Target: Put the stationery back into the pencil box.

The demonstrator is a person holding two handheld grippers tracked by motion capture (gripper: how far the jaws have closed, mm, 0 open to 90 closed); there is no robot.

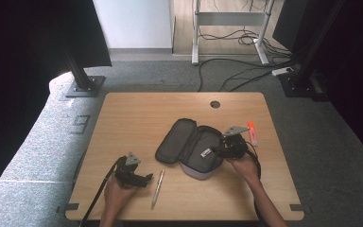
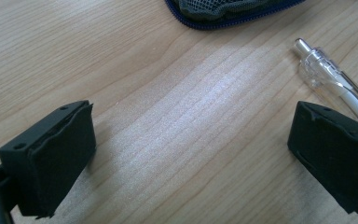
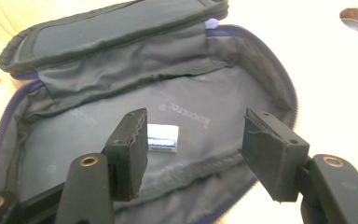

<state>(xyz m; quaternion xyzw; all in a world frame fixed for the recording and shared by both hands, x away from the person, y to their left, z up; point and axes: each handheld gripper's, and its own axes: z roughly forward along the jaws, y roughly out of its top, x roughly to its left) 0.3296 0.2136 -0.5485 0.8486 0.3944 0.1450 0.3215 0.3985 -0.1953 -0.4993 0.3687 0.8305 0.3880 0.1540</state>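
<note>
Standing on grey carpet, the wooden table (image 1: 123, 118) bears an open pencil case (image 1: 189, 146).

Open claw (image 2: 189, 158) (pen (image 2: 335, 84) alongside)

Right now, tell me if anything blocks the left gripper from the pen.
Nothing visible does. The left gripper stands open just above bare table, and the pen lies right beside one jaw, partly behind it. The case lies farther off, clear of the path.
</note>
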